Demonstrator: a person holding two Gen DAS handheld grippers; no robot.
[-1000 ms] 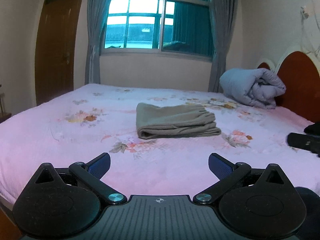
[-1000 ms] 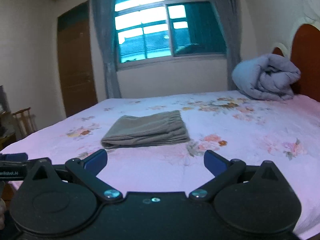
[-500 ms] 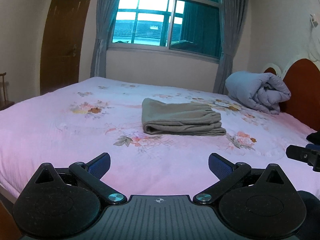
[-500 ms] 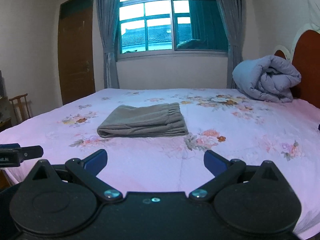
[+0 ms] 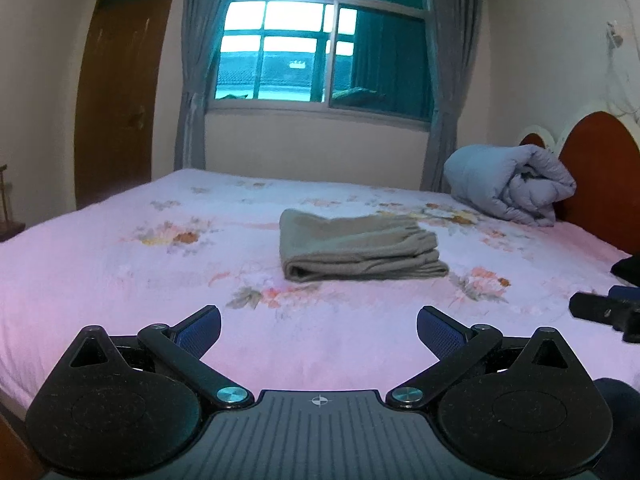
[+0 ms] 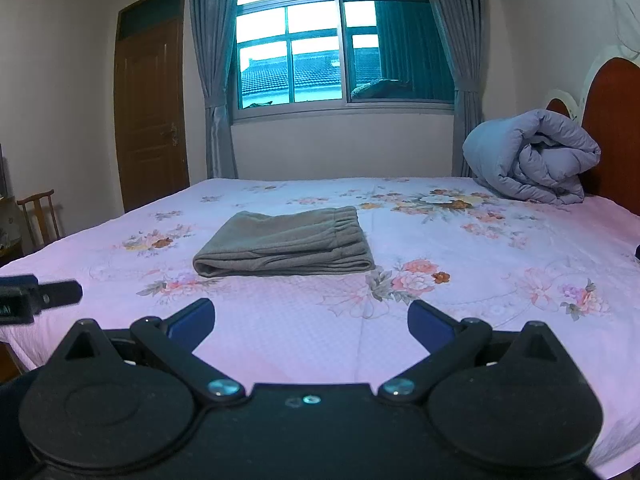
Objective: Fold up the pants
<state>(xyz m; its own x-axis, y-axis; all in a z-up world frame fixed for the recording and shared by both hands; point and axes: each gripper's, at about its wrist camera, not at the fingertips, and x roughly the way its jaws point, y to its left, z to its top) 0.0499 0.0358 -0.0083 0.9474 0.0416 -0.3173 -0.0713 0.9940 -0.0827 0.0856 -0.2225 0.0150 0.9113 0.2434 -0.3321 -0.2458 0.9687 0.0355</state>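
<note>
Pants (image 6: 284, 242) lie folded mid-bed (image 6: 480, 320), well apart from both spread-wide claws.

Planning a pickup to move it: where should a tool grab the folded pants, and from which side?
Judging by shape, take the folded pants at the rounded fold edge nearest the camera, low and from the front. There the layers wrap into one thick roll; the right end shows separate stacked edges and would likely splay. Both the left tool and right tool are open and well short.

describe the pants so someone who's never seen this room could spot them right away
Start at the big bed with the pink floral sheet under the window. Mid-bed lie the pants, a flat olive-grey folded stack, unlike the puffy blue-grey rolled duvet by the headboard.
</note>
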